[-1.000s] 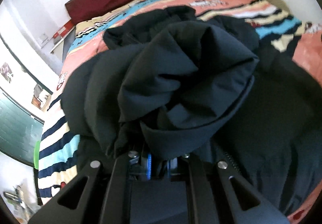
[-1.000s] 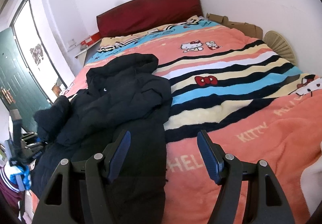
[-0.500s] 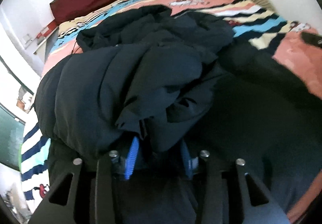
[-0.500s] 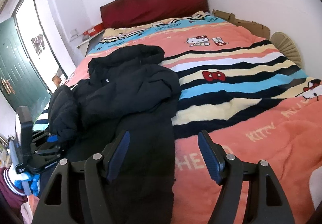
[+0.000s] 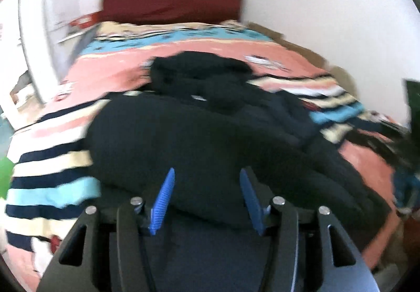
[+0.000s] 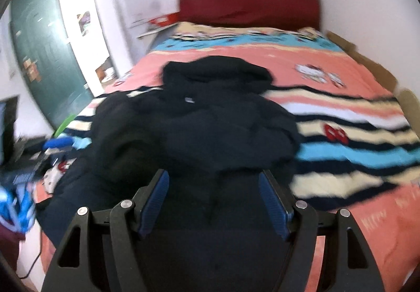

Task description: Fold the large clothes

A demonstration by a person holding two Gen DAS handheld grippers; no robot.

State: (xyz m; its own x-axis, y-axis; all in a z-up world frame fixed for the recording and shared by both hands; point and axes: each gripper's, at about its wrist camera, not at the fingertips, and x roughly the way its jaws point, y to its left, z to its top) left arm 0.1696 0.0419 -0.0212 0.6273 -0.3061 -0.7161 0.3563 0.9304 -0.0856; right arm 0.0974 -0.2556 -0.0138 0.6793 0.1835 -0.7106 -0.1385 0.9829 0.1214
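Note:
A large black hooded jacket [image 5: 210, 118] lies crumpled on the striped blanket of the bed [image 5: 52, 160], hood toward the headboard. It also shows in the right wrist view [image 6: 210, 124]. My left gripper [image 5: 206, 179] is open and empty, just above the jacket's near edge. My right gripper [image 6: 214, 181] is open and empty, over the jacket's lower part. Both views are blurred by motion.
A dark red headboard [image 6: 249, 3] stands against the far wall. A green door [image 6: 44, 56] is at the left. Cluttered items [image 6: 21, 174] lie beside the bed's left edge. Cardboard [image 6: 367, 61] lines the bed's right side.
My left gripper has let go of the bunched jacket fabric and opened; the fabric now lies on the bed. My right gripper has moved left over the jacket, still open.

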